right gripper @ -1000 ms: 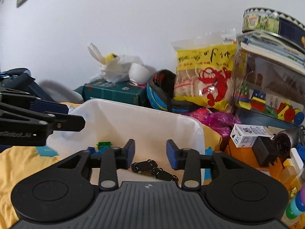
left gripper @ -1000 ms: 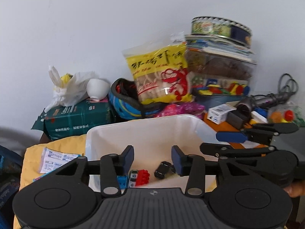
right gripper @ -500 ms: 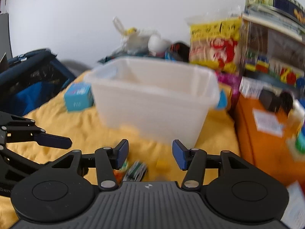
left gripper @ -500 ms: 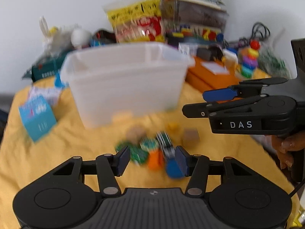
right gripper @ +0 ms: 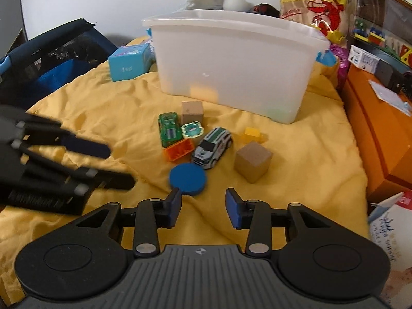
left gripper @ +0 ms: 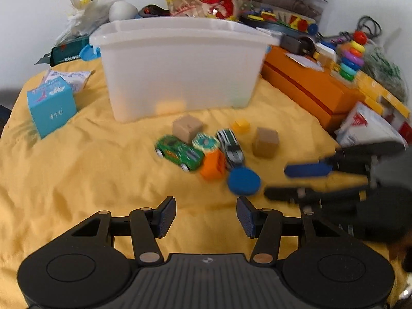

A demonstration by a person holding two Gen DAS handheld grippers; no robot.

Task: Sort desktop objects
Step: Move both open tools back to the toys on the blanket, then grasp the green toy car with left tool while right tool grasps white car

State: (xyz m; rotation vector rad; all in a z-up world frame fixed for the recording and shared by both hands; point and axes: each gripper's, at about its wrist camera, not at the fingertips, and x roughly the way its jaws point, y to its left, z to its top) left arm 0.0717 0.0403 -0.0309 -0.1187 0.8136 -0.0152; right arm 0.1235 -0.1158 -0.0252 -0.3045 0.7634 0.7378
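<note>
A cluster of small toys lies on the yellow cloth (right gripper: 309,159) in front of a white plastic bin (right gripper: 234,72): a green car (right gripper: 168,128), a white-green car (right gripper: 212,147), an orange brick (right gripper: 179,149), a blue disc (right gripper: 188,178), a frog piece (right gripper: 192,130), two wooden cubes (right gripper: 253,161) (right gripper: 191,112) and a small yellow piece (right gripper: 251,134). My right gripper (right gripper: 203,209) hangs open just short of the blue disc (left gripper: 243,181). My left gripper (left gripper: 206,216) is open too, further back from the green car (left gripper: 179,152). Both hold nothing.
An orange box (left gripper: 309,87) with clutter and a ring stacker (left gripper: 351,56) borders the right side. A light blue carton (left gripper: 51,106) stands left of the bin (left gripper: 180,64). A dark bag (right gripper: 51,61) lies at far left. Snack bags and boxes line the wall behind.
Both grippers have pulled back from over the bin and tilted down toward the toys on the cloth. The views now look at the cluster from closer and lower.
</note>
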